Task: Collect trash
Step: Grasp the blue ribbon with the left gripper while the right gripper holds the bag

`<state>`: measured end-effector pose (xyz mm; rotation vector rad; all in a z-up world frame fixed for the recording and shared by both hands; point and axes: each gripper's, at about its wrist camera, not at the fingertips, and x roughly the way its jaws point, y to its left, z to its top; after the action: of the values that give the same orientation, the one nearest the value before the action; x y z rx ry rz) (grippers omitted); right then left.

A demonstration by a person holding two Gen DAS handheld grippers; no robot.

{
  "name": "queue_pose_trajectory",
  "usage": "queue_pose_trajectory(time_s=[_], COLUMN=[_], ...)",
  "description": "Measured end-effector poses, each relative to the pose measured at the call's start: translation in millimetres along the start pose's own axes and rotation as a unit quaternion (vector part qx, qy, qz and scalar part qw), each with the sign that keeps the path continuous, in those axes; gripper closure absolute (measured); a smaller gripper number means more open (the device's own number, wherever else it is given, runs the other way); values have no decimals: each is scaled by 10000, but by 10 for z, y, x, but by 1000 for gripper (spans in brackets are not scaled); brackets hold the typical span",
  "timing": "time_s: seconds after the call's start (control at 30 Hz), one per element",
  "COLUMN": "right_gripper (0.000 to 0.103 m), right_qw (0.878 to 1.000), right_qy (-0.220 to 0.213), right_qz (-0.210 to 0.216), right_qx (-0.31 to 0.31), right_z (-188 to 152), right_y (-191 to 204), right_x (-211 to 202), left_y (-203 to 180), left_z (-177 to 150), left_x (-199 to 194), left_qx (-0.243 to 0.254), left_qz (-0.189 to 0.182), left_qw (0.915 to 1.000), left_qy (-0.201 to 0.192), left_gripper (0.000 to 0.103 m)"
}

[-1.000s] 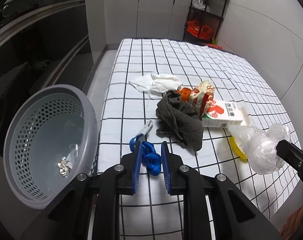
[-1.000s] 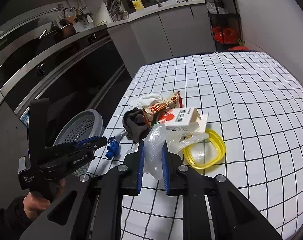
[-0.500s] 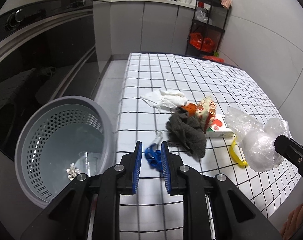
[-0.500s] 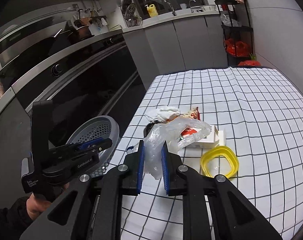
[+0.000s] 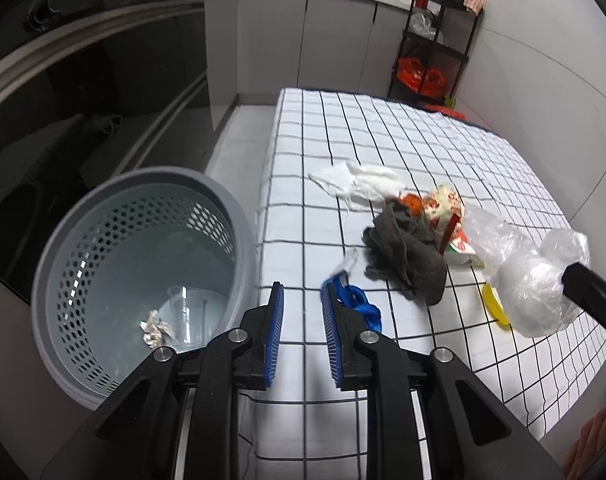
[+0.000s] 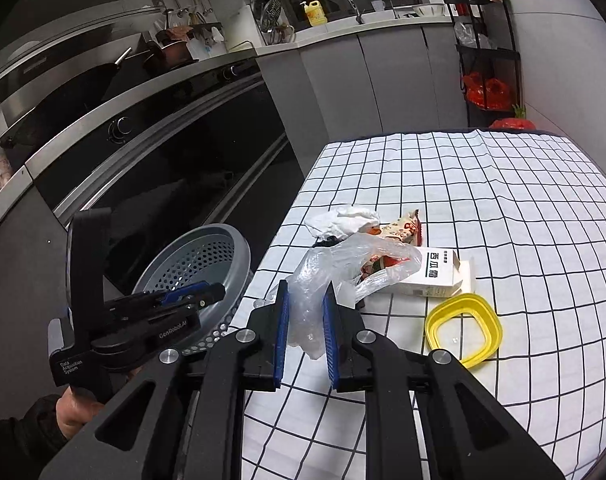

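Observation:
My right gripper (image 6: 305, 320) is shut on a clear plastic bag (image 6: 335, 268) and holds it above the table; the bag also shows in the left wrist view (image 5: 531, 276). My left gripper (image 5: 301, 312) is open and empty near the table's left edge, beside a grey perforated basket (image 5: 63, 240) that holds a foil scrap (image 5: 155, 326) and a clear cup (image 5: 187, 312). On the checked cloth lie a blue strap (image 5: 359, 304), a grey rag (image 5: 407, 252), white tissue (image 5: 363, 180), a snack wrapper (image 5: 443, 204), a carton (image 6: 439, 274) and a yellow ring lid (image 6: 465, 330).
The basket (image 6: 199, 256) stands off the table's left edge beside dark oven fronts (image 6: 163, 160). A black rack (image 5: 435, 40) with red bags stands at the far end. A grey wall runs along the right.
Both grippers rose and pulled back from the table. The plastic bag lifted clear of the carton and yellow lid. The blue strap stays on the cloth.

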<state>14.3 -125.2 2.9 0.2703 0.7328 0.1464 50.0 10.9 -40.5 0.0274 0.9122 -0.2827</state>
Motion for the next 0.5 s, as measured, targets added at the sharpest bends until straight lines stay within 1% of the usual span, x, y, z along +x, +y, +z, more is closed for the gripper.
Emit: queue_pose_trajectory(time_s=[0.07, 0.13, 0.5], right_gripper=[87, 87, 87], right_qw=[10000, 10000, 9999], right_qy=[-5, -9, 20], right_qz=[-20, -28, -14], right_qx=[25, 53, 169], right_z=[-2, -7, -40], right_y=[-21, -40, -157], right_x=[0, 6, 33], left_y=[-49, -89, -303], left_z=[-25, -48, -151], left_x=[50, 95, 503], left_qx=[41, 83, 177], left_qz=[-27, -35, -218], left_qw=[10000, 9999, 9980], left_qy=[32, 46, 572], left_gripper=[60, 50, 47])
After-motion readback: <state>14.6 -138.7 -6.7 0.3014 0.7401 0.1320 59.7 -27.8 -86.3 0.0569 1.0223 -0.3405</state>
